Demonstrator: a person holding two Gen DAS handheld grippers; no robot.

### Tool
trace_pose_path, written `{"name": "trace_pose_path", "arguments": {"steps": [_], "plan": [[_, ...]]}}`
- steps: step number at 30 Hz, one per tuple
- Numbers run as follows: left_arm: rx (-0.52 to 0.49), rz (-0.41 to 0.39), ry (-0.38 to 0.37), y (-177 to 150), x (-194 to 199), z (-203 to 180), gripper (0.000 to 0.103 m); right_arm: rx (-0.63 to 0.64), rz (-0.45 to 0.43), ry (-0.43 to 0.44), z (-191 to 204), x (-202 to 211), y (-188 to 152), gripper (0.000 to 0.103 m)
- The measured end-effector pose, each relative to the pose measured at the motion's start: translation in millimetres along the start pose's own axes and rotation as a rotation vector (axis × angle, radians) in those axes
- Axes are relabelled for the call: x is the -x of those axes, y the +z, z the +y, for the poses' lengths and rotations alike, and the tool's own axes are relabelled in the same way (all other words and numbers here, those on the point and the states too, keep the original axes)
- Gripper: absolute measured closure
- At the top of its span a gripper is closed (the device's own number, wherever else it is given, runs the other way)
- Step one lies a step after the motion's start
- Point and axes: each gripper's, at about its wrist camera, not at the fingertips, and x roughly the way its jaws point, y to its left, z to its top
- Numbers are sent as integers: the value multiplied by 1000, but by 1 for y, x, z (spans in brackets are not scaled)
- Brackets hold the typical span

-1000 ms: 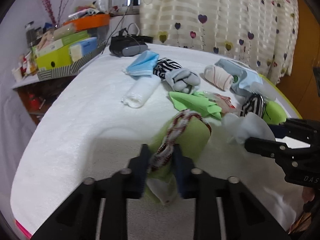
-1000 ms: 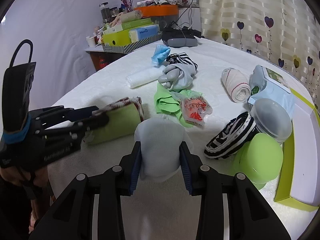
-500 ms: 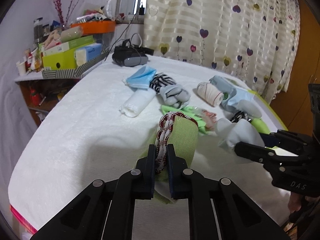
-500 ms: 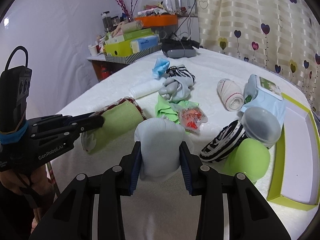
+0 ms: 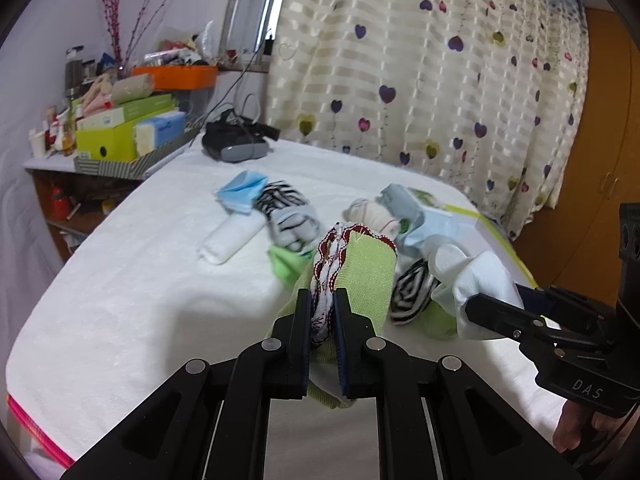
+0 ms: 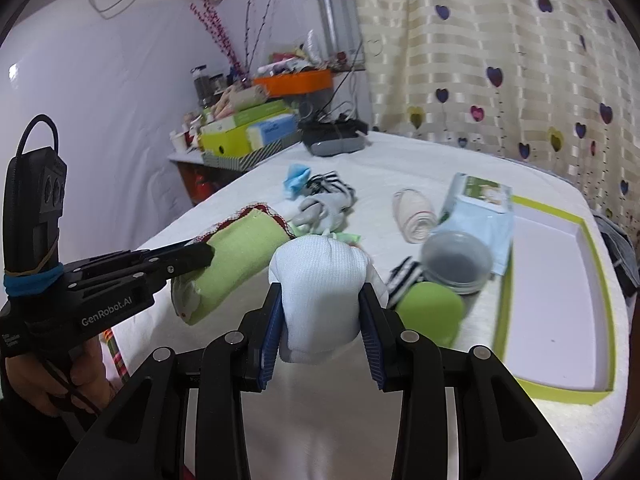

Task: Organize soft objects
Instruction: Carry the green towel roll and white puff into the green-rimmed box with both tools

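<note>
Cloth [image 5: 362, 268], green with a red-trimmed edge, is pinched thin in the nearly shut left gripper [image 5: 323, 316] above the bed [image 5: 140, 280], while the right gripper [image 6: 322, 316], jaws partway apart, clamps a pale blue sock bundle [image 6: 320, 276]. Likely both go to the tray [image 6: 600, 264] at right. The cloth's trailing end could snag the striped sock [image 5: 412, 292] or slip from so narrow a bite.

Black left gripper [image 5: 322, 312], blue pads [image 6: 269, 332], silver screws

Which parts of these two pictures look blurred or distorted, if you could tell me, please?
Left wrist view: the heart-patterned curtain and the striped socks are smeared by motion, and dark fisheye corners frame the bowed white bed. Right wrist view: the round green ball is soft, while the pale blue sock stays sharp.
</note>
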Motion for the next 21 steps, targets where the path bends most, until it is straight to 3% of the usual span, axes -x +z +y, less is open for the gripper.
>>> {"name": "trace_pose_path", "arguments": {"steps": [21], "plan": [[-76,-10,-181,34,-30,-98,93,-181,-88,-181,-105,54,-9,65]]}}
